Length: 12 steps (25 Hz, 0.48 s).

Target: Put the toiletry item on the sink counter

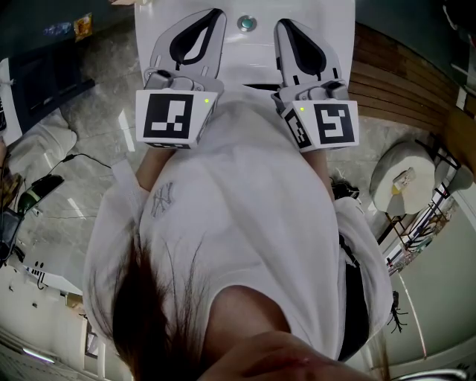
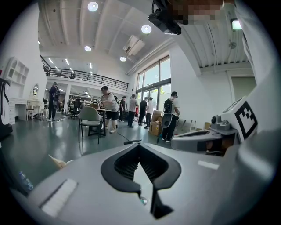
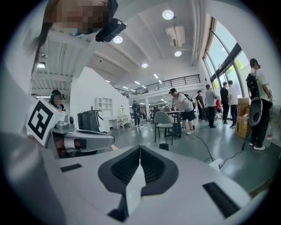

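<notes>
In the head view I hold both grippers close to the chest, over a white sink counter [image 1: 335,30] with a round drain [image 1: 246,23]. The left gripper [image 1: 217,13] and the right gripper [image 1: 283,24] point forward, each with its marker cube towards me. In the left gripper view the left gripper [image 2: 139,145] has its jaws met at the tips, with nothing held. The right gripper [image 3: 140,147] looks the same in its own view, tips together and empty. No toiletry item shows in any view.
A person's white shirt fills the middle of the head view. A round white stool [image 1: 405,175] and a wire rack [image 1: 424,223] stand at the right, wooden slats [image 1: 401,89] behind. The gripper views look out over a hall with a chair [image 2: 90,118], tables and several people.
</notes>
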{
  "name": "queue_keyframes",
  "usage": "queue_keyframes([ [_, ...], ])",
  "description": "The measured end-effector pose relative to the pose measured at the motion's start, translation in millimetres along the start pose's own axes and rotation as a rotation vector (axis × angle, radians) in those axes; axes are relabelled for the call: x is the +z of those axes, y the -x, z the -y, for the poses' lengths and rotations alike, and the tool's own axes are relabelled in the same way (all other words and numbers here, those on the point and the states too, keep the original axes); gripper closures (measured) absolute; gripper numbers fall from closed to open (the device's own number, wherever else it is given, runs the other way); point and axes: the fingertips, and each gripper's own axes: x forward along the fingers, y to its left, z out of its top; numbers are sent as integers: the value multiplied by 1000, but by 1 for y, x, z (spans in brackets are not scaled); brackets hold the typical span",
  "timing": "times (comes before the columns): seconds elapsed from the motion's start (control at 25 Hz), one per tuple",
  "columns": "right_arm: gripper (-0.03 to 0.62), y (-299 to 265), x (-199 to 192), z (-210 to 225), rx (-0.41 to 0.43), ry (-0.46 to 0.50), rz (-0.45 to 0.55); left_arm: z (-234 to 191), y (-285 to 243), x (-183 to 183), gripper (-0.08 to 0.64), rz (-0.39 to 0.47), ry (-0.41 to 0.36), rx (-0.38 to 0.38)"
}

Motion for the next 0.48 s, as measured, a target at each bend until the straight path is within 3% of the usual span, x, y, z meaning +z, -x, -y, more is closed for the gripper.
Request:
queue_keyframes([
  [0.48,581,2,1,0,-2,1,5,1,1,0,551,-12,9,6],
])
